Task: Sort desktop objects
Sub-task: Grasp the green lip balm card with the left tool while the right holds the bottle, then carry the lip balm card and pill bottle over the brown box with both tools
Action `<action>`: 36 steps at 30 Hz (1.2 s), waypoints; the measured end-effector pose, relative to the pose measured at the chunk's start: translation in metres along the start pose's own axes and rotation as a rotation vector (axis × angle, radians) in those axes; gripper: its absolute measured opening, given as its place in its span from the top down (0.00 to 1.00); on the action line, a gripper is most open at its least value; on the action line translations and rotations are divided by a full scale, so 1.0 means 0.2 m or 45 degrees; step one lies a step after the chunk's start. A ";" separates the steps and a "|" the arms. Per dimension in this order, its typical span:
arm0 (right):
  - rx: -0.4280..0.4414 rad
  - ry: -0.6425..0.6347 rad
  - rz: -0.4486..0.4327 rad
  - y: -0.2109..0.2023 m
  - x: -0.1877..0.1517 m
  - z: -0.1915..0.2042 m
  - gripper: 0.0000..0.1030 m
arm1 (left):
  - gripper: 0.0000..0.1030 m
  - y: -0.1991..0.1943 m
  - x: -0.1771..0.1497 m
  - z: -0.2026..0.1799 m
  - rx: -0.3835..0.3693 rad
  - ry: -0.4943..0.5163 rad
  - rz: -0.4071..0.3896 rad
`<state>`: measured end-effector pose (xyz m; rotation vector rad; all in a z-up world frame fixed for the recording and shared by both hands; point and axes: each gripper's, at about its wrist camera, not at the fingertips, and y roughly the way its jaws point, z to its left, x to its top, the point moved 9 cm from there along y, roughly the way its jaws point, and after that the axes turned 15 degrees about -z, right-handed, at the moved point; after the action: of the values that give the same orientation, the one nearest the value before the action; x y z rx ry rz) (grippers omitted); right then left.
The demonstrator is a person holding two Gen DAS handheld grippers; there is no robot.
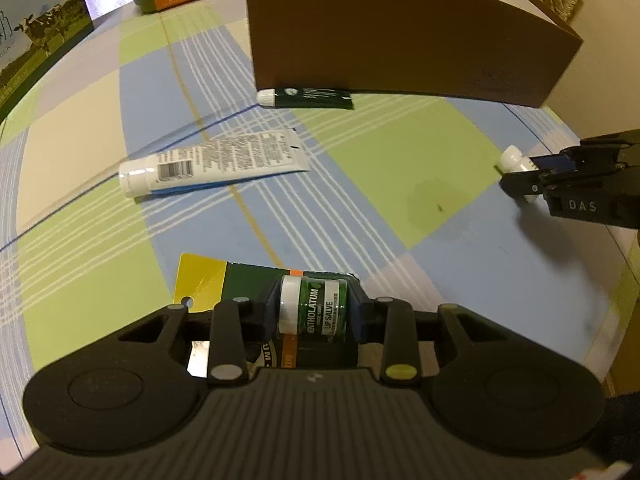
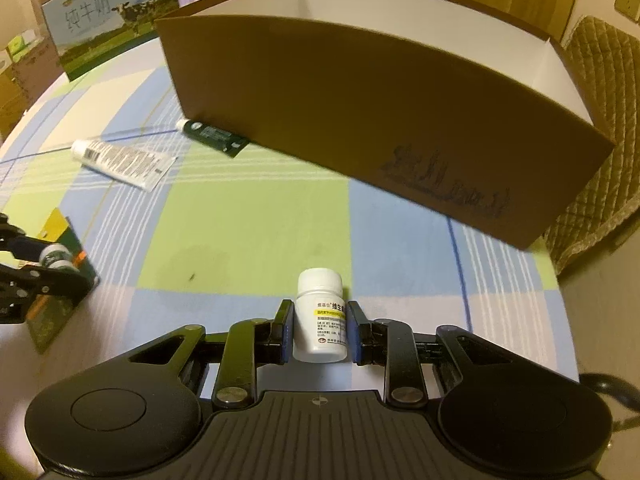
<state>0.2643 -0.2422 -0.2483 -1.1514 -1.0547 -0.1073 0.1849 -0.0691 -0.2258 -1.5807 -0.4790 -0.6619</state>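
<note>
A small green lip salve jar (image 1: 311,309) sealed on its green and yellow card sits between the pads of my left gripper (image 1: 314,311), which is shut on it. From the right wrist view, that left gripper (image 2: 52,261) and its carded jar (image 2: 56,258) are at the left edge, with the card tilted. My right gripper (image 2: 320,330) is shut on a white pill bottle (image 2: 320,320) with its cap pointing away. The left wrist view shows the right gripper (image 1: 520,176) and the bottle's cap (image 1: 512,159) at the far right.
A large brown cardboard box (image 2: 360,120) with a white inside stands open at the back. Against its front wall lies a dark green tube (image 1: 308,97); a white tube (image 1: 212,164) lies nearer on the checked tablecloth (image 1: 380,152). A milk carton (image 2: 104,12) stands far left.
</note>
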 end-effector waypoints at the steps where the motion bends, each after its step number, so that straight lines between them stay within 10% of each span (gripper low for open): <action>1: 0.016 0.013 0.011 -0.01 -0.01 0.01 0.77 | 0.71 0.00 0.00 -0.01 -0.008 -0.002 0.002; 11: 0.136 0.231 0.036 -0.14 0.05 -0.01 0.77 | 0.71 -0.12 0.14 -0.08 -0.048 0.001 -0.098; 23: 0.135 0.324 -0.209 -0.30 0.49 -0.23 0.77 | 0.71 -0.26 0.67 -0.15 -0.146 -0.014 -0.370; 36: -0.028 0.298 -0.347 -0.09 0.94 -0.63 0.77 | 0.71 0.03 1.28 -0.30 -0.222 0.025 -0.471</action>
<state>0.4351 -0.2690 -0.1005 -0.9828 -0.9972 -0.4590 0.3722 -0.1477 -0.0590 -1.6617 -0.7246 -1.0215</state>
